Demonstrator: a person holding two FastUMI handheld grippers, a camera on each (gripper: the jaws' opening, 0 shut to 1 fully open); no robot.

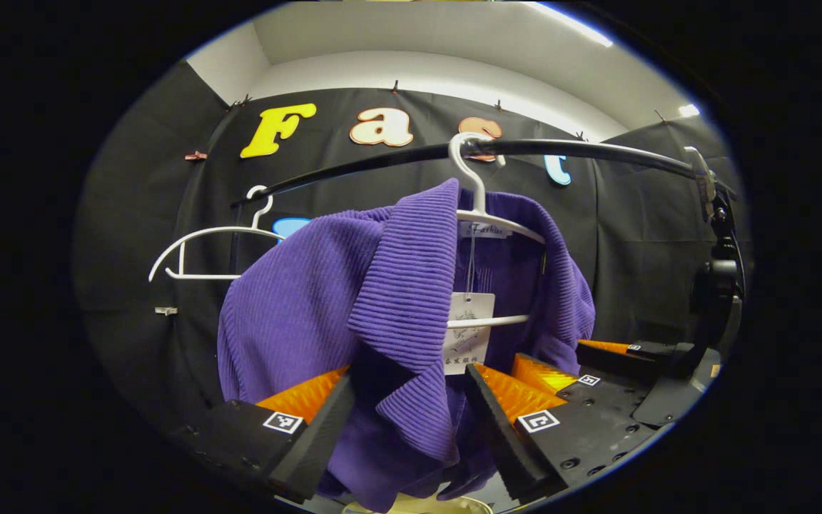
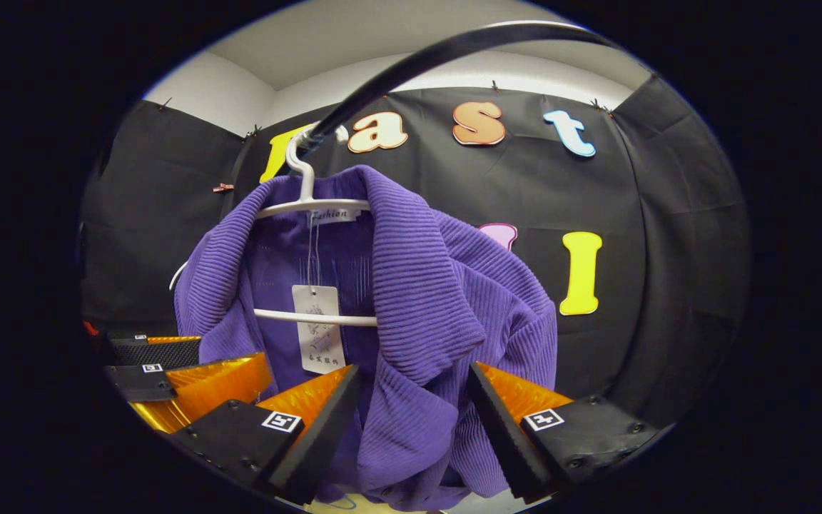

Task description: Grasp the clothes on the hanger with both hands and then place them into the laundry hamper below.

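Observation:
A purple ribbed garment (image 1: 297,307) hangs on a white hanger (image 1: 479,207) hooked over a black rail (image 1: 596,151). In the left gripper view my left gripper (image 1: 411,421) is open, its fingers standing either side of the garment's folded collar edge without pressing it. In the right gripper view the same garment (image 2: 439,285) hangs on the hanger (image 2: 311,207). My right gripper (image 2: 414,421) is open around the other collar fold. Each view also catches the other gripper low beside the garment: the right gripper (image 1: 568,360) and the left gripper (image 2: 218,357).
An empty white hanger (image 1: 204,235) hangs further left on the rail. A paper tag (image 2: 318,335) dangles inside the garment's neck. A pale rim (image 1: 418,507) peeks out below the garment's hem. The rail's black end post (image 1: 721,285) stands at the right.

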